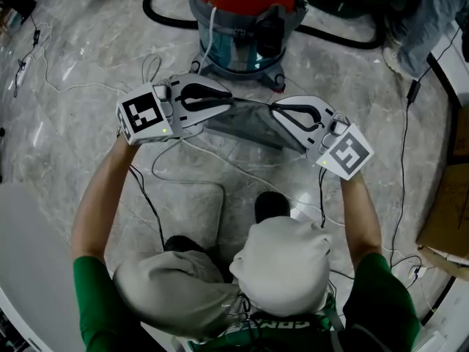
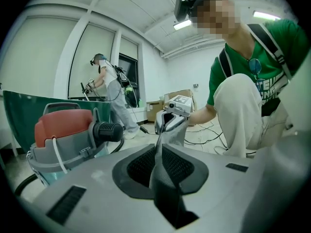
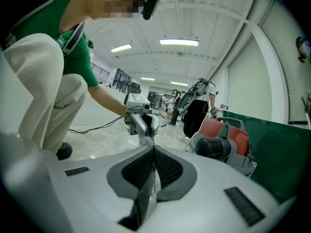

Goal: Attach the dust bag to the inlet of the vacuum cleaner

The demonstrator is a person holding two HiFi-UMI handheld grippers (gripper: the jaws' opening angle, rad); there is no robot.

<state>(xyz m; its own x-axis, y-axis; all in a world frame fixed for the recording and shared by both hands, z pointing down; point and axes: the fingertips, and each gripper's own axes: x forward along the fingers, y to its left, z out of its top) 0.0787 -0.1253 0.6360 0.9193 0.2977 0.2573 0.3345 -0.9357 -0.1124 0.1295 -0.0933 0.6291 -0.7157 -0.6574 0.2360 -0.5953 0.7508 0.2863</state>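
Observation:
The grey dust bag (image 1: 245, 125) hangs stretched between my two grippers above the marble floor. My left gripper (image 1: 230, 98) is shut on the bag's left edge, and my right gripper (image 1: 274, 109) is shut on its right edge. In the left gripper view the fabric (image 2: 174, 134) runs out from the closed jaws (image 2: 158, 148) toward the other gripper. The right gripper view shows the same from its side, with cloth (image 3: 146, 138) pinched between the jaws (image 3: 154, 150). Just beyond the bag stands the vacuum cleaner (image 1: 245, 22), with a red lid and a metal drum. Its black ribbed inlet (image 2: 108, 130) (image 3: 214, 147) faces the bag.
A black hose (image 1: 165, 9) curls behind the vacuum. Thin white and black cables (image 1: 187, 171) lie on the floor under the grippers. A cardboard box (image 1: 447, 218) sits at the right edge. A green barrier (image 3: 277, 149) and another person (image 2: 112, 93) are behind the vacuum.

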